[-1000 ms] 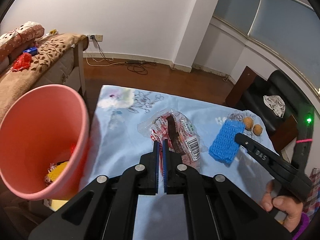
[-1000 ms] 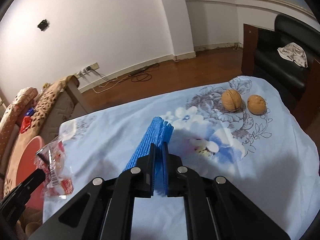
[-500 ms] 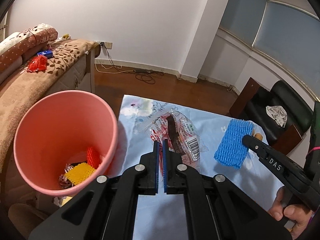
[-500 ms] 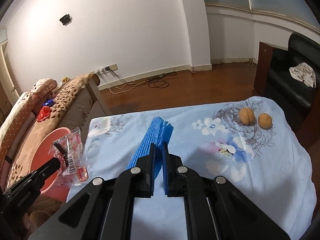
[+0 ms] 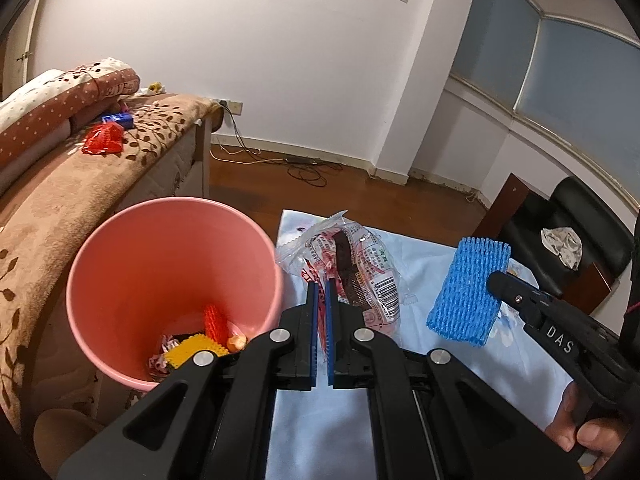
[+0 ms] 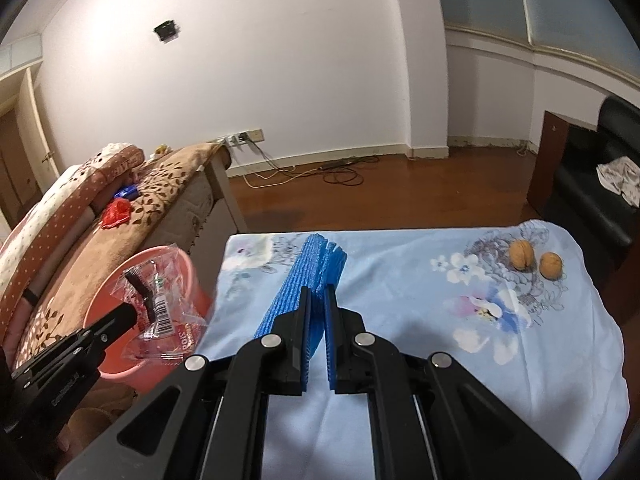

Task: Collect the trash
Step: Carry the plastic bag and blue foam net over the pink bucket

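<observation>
My left gripper is shut on a clear plastic snack wrapper with red print and a barcode, held in the air at the table's left edge beside the pink bin. The bin holds several scraps, yellow and red among them. My right gripper is shut on a blue foam net sleeve, held above the table. In the right wrist view the wrapper hangs in front of the bin. In the left wrist view the sleeve sits to the right.
A table with a light blue flowered cloth carries two walnuts at its far right. A brown-covered sofa with red and blue items stands behind the bin. A black chair is at the right.
Both grippers have risen and moved left with their loads. The wrapper is now nearer the bin's rim, and more of the bin's inside shows.
</observation>
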Demonstrator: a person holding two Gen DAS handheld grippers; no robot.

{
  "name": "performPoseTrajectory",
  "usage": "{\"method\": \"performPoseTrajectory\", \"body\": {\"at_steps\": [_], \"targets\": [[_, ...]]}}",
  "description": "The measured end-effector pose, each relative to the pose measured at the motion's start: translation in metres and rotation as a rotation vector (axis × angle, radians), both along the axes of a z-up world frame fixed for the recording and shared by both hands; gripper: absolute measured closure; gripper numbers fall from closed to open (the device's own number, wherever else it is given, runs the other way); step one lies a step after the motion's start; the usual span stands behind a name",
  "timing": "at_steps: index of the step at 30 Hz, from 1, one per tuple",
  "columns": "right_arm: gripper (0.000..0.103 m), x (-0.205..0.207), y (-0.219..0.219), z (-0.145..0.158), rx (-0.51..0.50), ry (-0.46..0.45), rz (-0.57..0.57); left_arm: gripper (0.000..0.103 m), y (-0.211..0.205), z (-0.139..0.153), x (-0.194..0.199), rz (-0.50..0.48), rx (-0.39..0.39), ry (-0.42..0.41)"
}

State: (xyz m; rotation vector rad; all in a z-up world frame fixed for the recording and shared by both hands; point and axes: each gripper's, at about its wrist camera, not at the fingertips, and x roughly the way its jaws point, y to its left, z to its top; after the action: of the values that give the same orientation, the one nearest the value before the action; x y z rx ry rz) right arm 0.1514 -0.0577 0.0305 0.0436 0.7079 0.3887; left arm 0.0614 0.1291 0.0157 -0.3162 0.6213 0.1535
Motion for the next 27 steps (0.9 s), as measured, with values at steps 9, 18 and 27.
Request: {"method": "performPoseTrajectory", "body": {"at_steps": [9,18,27], "targets": [[0.097,-0.007,0.042,0.014,-0.011,-0.036,0.089,0.1,0.022,0.003,-0.012,0.053,-0.003,-0.014],[0.097,-0.01,0.081,0.022,-0.025,-0.056,0.165,0.101,0.053,0.005,-0.02,0.14,-0.003,-0.019],[0.097,-0.008,0.115,0.017,-0.048,-0.048,0.222,0.1,0.079,-0.004,-0.022,0.202,0.015,0.013]]}}
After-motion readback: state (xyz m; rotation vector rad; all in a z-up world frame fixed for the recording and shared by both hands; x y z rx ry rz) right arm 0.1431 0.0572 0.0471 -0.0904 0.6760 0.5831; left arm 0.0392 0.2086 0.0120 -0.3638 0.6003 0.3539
